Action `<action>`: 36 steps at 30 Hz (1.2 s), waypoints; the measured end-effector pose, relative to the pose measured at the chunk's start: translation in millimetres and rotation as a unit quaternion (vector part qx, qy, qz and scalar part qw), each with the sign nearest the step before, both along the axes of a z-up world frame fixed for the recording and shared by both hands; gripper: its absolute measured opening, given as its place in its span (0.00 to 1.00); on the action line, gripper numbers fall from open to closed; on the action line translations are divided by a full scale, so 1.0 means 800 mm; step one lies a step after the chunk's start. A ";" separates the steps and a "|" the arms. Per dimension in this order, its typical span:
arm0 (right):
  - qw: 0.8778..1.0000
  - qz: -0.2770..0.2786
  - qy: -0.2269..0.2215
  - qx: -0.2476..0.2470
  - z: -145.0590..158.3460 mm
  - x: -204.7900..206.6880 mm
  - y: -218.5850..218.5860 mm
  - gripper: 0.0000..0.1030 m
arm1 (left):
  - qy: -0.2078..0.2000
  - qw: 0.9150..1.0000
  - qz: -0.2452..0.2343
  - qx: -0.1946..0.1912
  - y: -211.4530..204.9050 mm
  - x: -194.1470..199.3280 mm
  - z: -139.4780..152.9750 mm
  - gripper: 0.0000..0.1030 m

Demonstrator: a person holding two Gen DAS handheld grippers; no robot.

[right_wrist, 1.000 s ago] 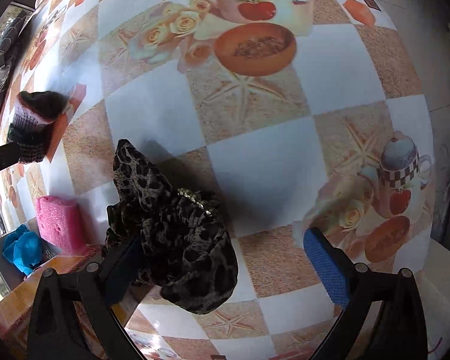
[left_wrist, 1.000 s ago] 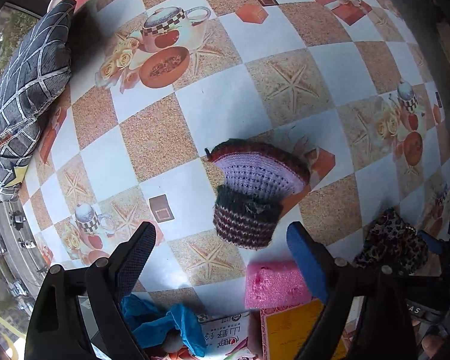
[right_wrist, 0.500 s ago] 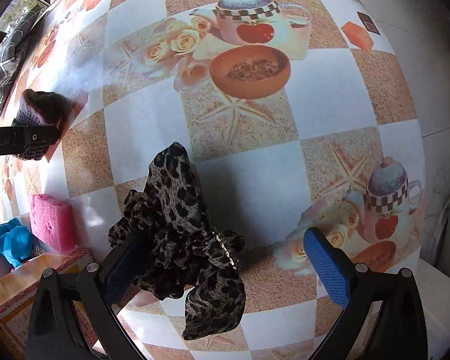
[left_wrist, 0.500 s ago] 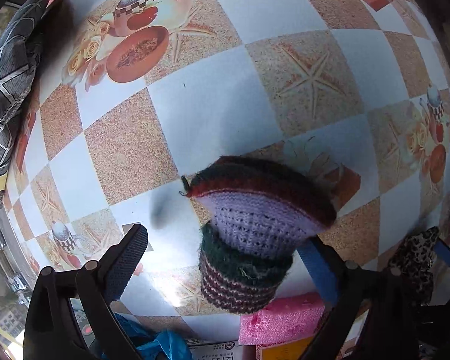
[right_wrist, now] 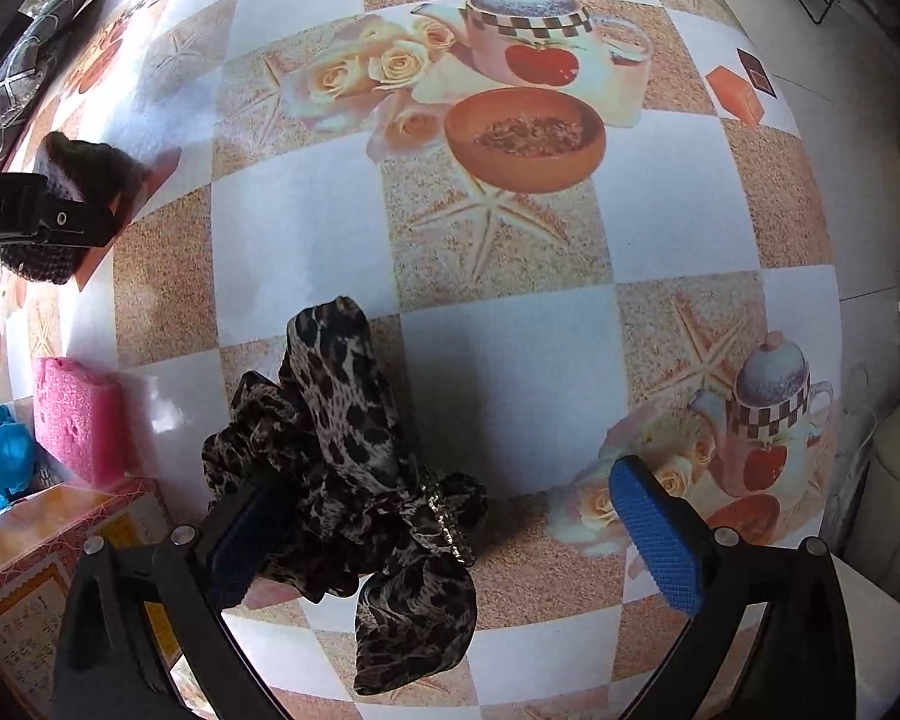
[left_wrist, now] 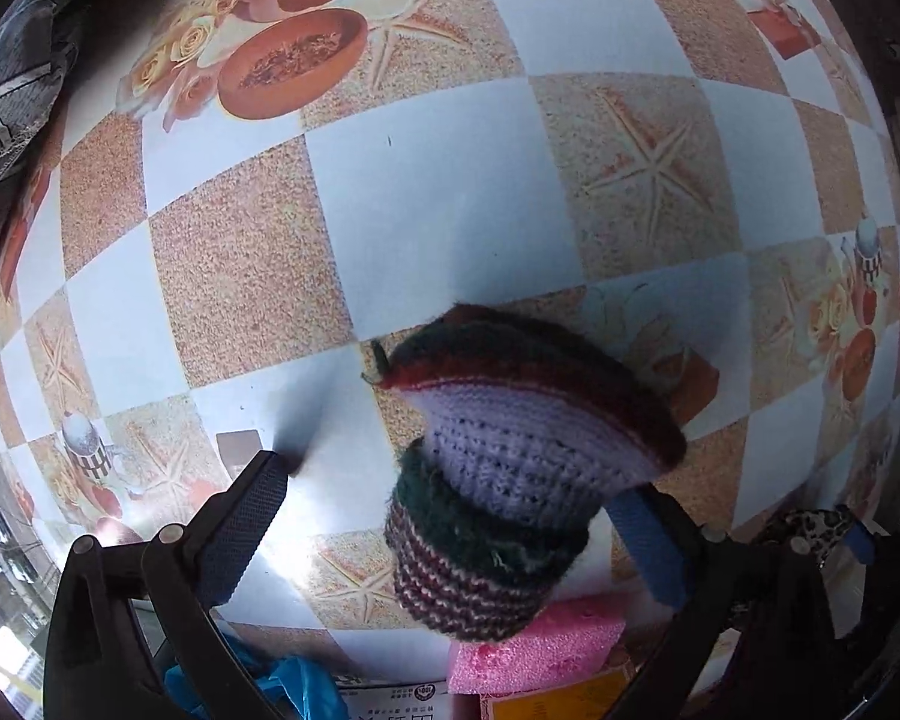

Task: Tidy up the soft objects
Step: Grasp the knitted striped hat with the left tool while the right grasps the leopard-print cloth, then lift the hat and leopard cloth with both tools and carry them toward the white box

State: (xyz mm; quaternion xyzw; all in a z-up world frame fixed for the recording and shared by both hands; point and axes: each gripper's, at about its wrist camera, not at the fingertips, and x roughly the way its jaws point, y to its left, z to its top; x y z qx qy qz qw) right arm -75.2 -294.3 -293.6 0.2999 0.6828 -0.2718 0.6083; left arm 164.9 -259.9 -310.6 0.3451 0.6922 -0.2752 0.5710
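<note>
A striped knitted hat [left_wrist: 498, 480] with a lilac lining lies on the patterned tablecloth [left_wrist: 426, 192]. My left gripper [left_wrist: 444, 534] points down over it, open wide, with the hat between its fingers and against the right blue pad [left_wrist: 648, 546]. In the right wrist view the hat [right_wrist: 90, 162] shows at far left. A leopard-print fabric piece [right_wrist: 354, 450] lies bunched on the table. My right gripper [right_wrist: 450, 540] hangs open above it; the fabric covers part of its left finger [right_wrist: 240, 540].
A pink sponge [left_wrist: 534, 642] lies just behind the hat, also the sponge [right_wrist: 78, 414] left of the fabric. Blue cloth [right_wrist: 0, 456] and an orange box [right_wrist: 42, 540] sit at the near left. A grey cushion [left_wrist: 12, 78] lies at the table's far left.
My left gripper has sunk toward the hat, which now fills the space between its fingers. The right gripper has shifted slightly across the table over the leopard fabric and stays open.
</note>
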 end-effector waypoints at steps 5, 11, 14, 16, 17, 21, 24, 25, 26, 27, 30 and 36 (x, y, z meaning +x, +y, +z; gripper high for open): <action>0.999 0.045 -0.009 -0.021 0.025 0.010 0.024 0.48 | -0.015 0.998 -0.060 -0.032 -0.014 -0.027 0.026 0.52; 0.999 0.025 -0.034 -0.016 0.041 0.006 0.028 0.31 | -0.055 0.992 -0.092 -0.062 -0.020 -0.045 0.065 0.36; 0.998 0.011 -0.055 -0.011 0.056 -0.003 0.025 0.31 | -0.073 0.989 -0.091 -0.087 -0.014 -0.048 0.092 0.36; 0.998 0.000 -0.065 -0.010 0.067 -0.010 0.024 0.31 | -0.082 0.987 -0.088 -0.105 -0.005 -0.051 0.112 0.36; 0.998 -0.007 -0.067 -0.011 0.073 -0.013 0.023 0.31 | -0.085 0.986 -0.087 -0.114 -0.002 -0.053 0.121 0.36; 0.996 -0.035 -0.082 -0.011 0.095 -0.028 0.015 0.31 | -0.093 0.980 -0.090 -0.150 0.009 -0.069 0.161 0.36; 0.994 -0.054 -0.094 -0.014 0.108 -0.035 0.010 0.31 | -0.090 0.976 -0.090 -0.175 0.005 -0.086 0.187 0.36; 0.993 -0.060 -0.096 -0.013 0.109 -0.045 0.007 0.31 | -0.086 0.975 -0.091 -0.182 0.006 -0.087 0.192 0.36; 0.993 -0.067 -0.099 -0.012 0.113 -0.050 0.006 0.31 | -0.084 0.974 -0.094 -0.188 0.009 -0.094 0.198 0.36; 0.992 -0.074 -0.101 -0.011 0.116 -0.055 0.006 0.31 | -0.082 0.972 -0.098 -0.195 0.012 -0.095 0.203 0.36; 0.991 -0.086 -0.103 -0.012 0.120 -0.068 0.005 0.31 | -0.074 0.968 -0.108 -0.215 0.015 -0.123 0.223 0.36; 0.989 -0.103 -0.104 -0.015 0.137 -0.093 0.018 0.31 | -0.068 0.954 -0.168 -0.240 0.023 -0.191 0.256 0.36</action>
